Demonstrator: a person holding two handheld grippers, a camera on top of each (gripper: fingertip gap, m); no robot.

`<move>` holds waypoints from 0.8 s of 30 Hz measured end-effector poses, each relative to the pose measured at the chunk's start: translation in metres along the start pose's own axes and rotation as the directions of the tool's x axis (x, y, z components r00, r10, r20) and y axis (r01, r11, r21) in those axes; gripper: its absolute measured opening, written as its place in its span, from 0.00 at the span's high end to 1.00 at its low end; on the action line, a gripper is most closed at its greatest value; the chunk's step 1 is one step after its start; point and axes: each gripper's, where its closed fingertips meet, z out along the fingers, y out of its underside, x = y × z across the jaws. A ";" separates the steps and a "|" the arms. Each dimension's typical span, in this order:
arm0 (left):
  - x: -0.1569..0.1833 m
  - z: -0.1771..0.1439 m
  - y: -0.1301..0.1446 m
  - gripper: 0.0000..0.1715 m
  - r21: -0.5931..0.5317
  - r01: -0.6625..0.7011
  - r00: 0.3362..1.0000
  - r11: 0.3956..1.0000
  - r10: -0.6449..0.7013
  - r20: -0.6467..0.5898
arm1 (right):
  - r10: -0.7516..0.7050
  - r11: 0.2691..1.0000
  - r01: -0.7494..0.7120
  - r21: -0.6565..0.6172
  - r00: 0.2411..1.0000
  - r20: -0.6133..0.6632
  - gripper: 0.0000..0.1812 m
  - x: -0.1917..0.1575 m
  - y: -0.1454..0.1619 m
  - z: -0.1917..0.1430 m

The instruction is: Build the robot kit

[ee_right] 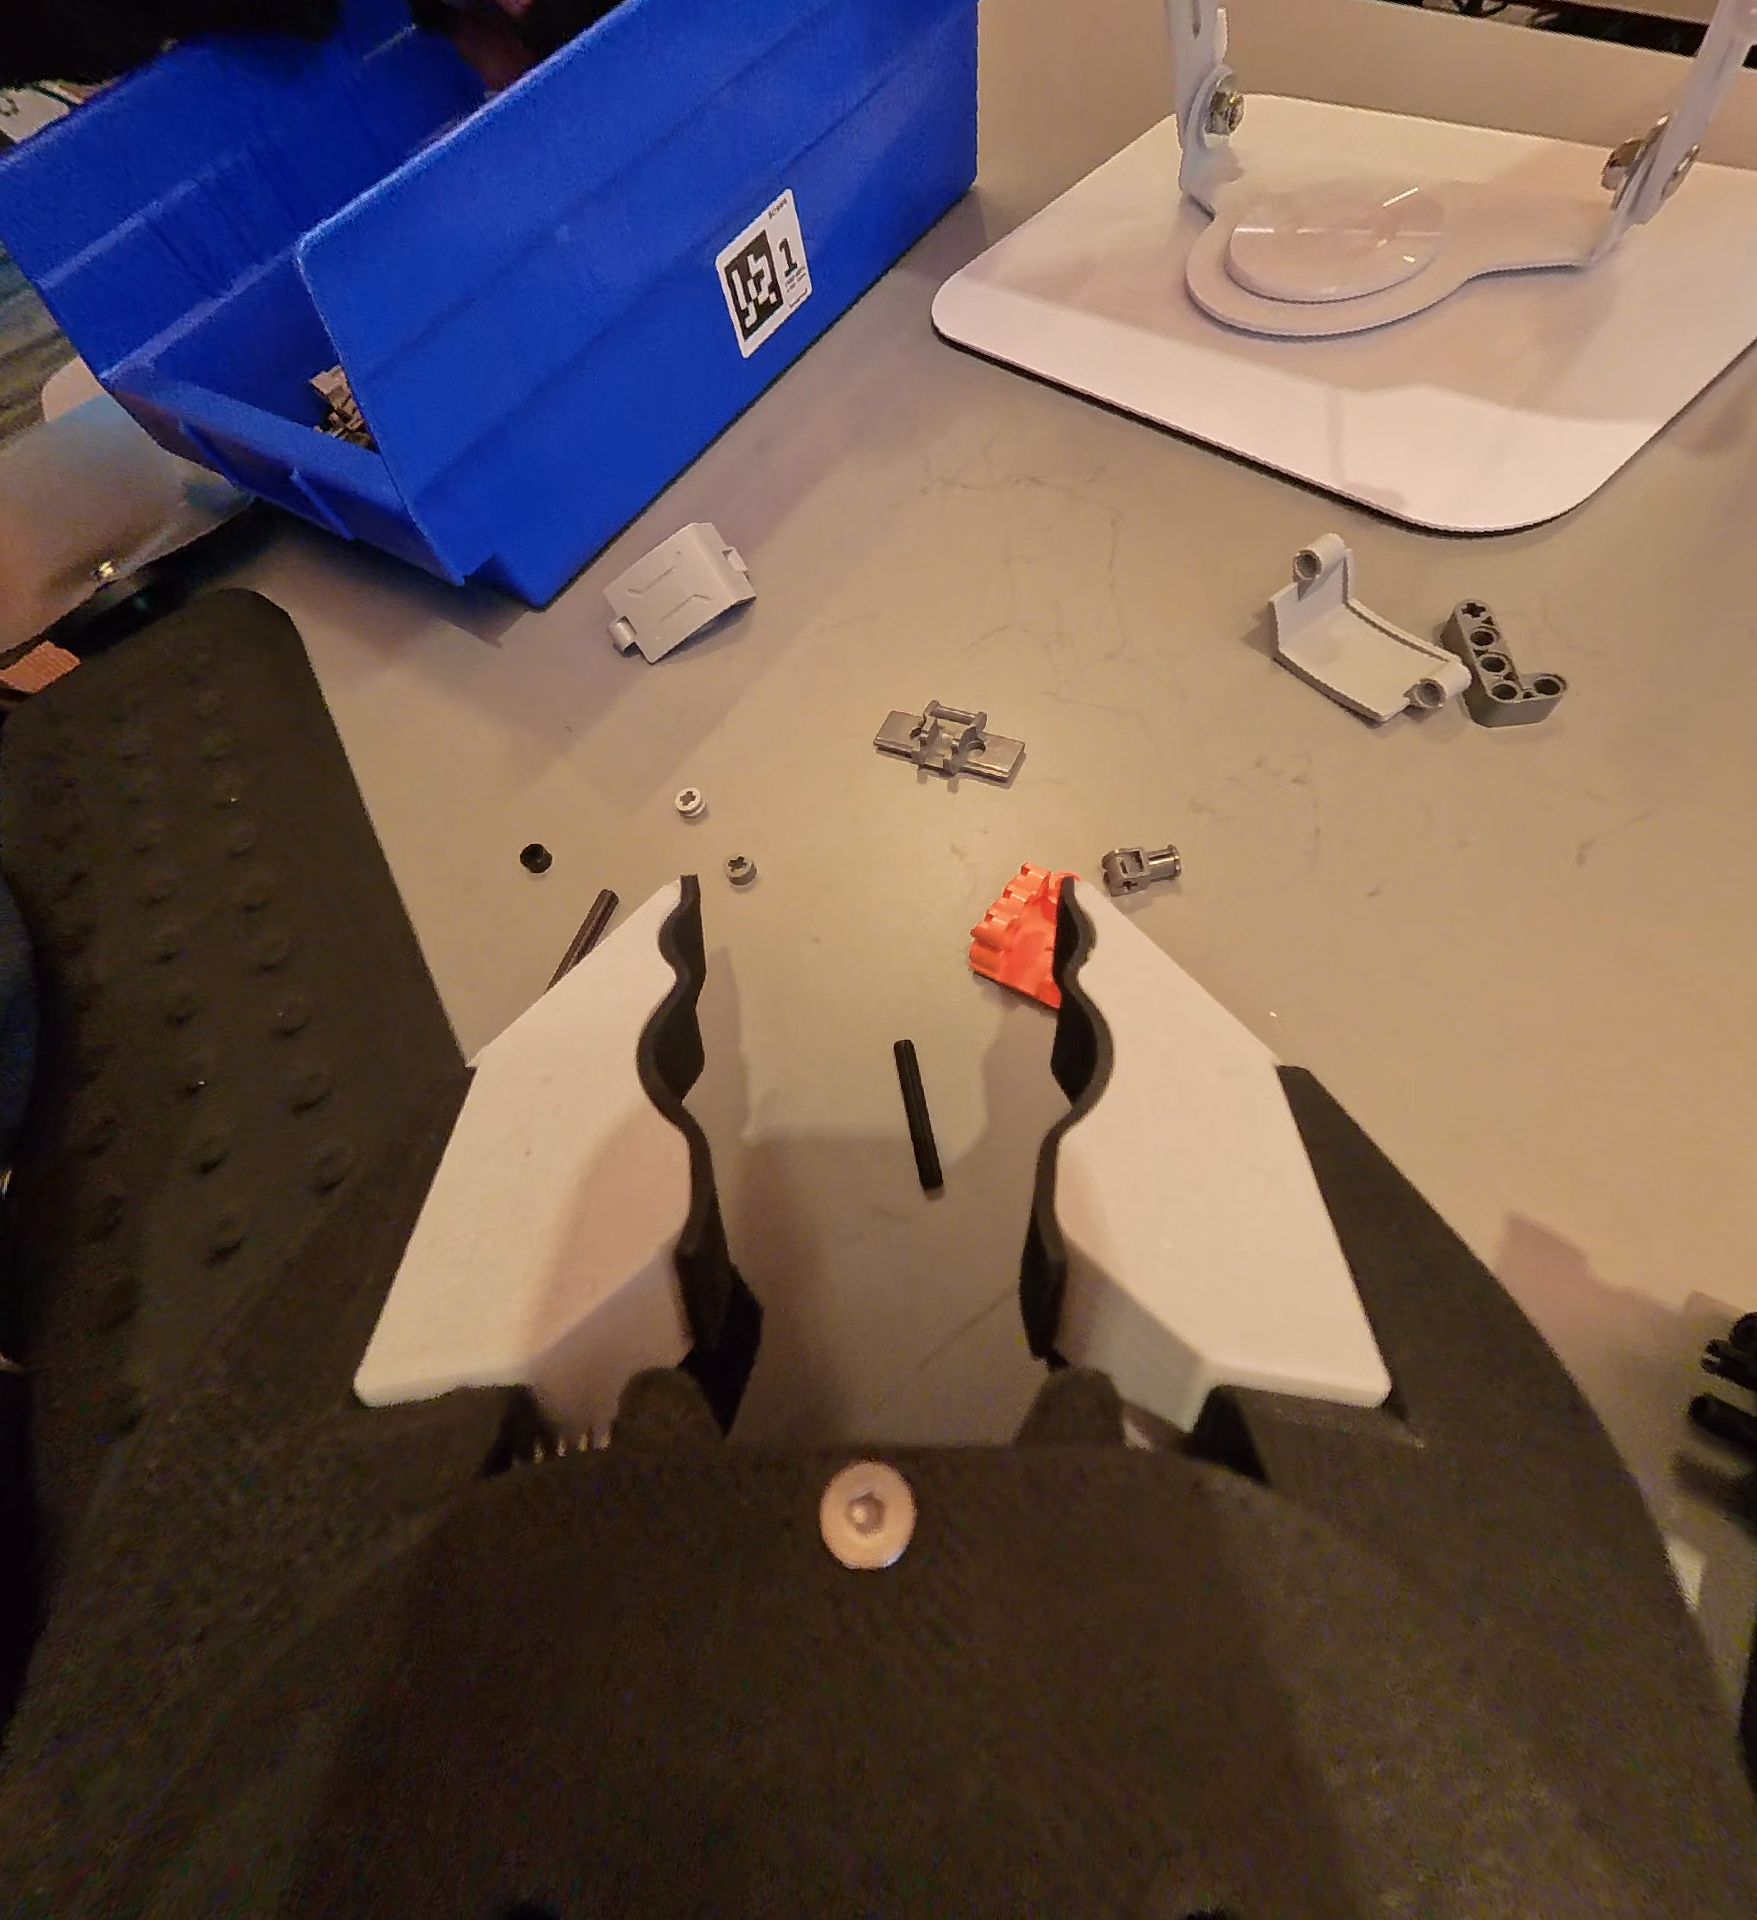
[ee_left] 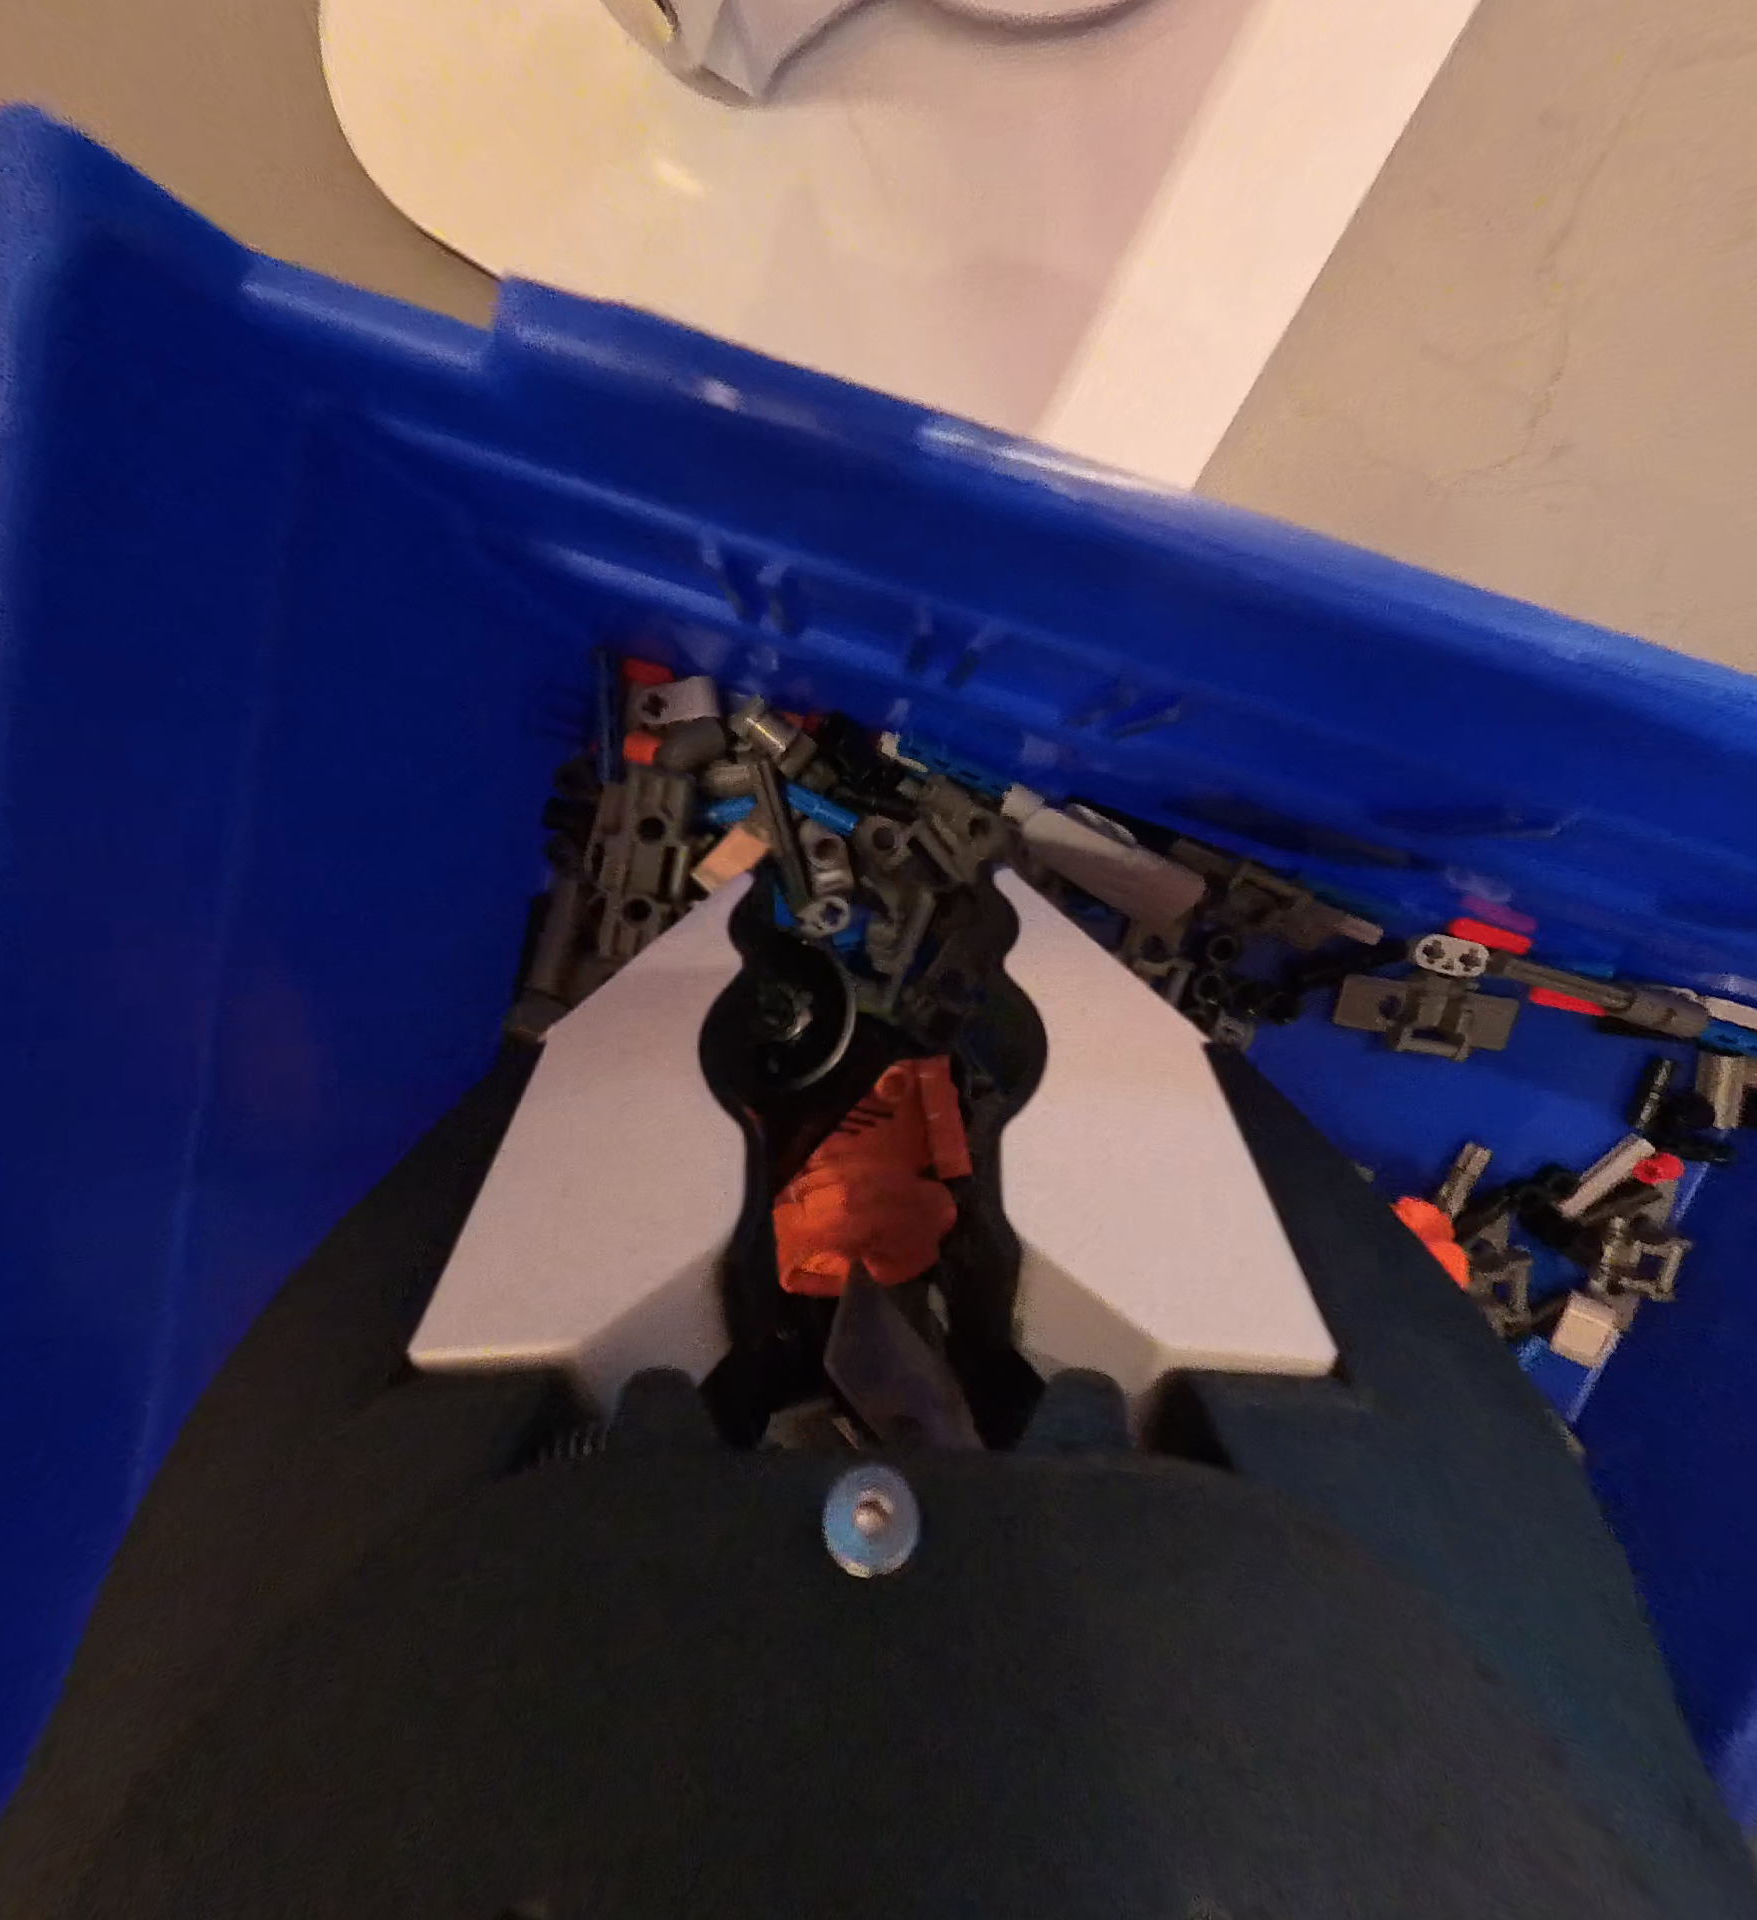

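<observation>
My left gripper (ee_left: 874, 883) reaches down into a blue bin (ee_left: 230, 727), over a heap of small grey, black and blue building parts (ee_left: 749, 821). Its jaws are narrowly set, with an orange part (ee_left: 863, 1195) and a black round part (ee_left: 780, 1023) between the pads. My right gripper (ee_right: 879, 894) is open just above the grey table (ee_right: 1269, 1039). An orange toothed part (ee_right: 1014, 940) lies against the inside of its right fingertip (ee_right: 1076, 920). A black axle (ee_right: 918, 1117) lies on the table between its fingers.
The blue bin (ee_right: 541, 312) stands at the table's back left. Loose grey parts lie ahead: a flat panel (ee_right: 682, 592), a tread link (ee_right: 949, 743), a curved panel (ee_right: 1357, 644), an L-beam (ee_right: 1497, 670). A white stand base (ee_right: 1373, 343) is back right, a black studded mat (ee_right: 178, 935) left. Measured from the fingertips, the tread link (ee_right: 949, 743) is 6 cm or so from the right gripper and 25 cm from the left.
</observation>
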 end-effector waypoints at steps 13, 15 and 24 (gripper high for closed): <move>0.038 -0.018 0.038 0.84 -0.106 0.066 0.991 0.992 -0.078 -0.110 | 0.011 1.000 -0.011 -0.008 1.000 0.005 0.64 0.001 0.001 0.001; 0.029 -0.023 0.030 0.84 -0.060 0.047 0.997 0.997 -0.051 -0.059 | 0.011 1.000 -0.011 -0.008 1.000 0.006 0.64 0.001 0.001 0.001; 0.004 -0.007 0.007 0.95 -0.003 0.019 1.000 1.000 -0.019 -0.023 | 0.006 1.000 -0.006 -0.002 1.000 0.005 0.64 0.000 0.001 0.000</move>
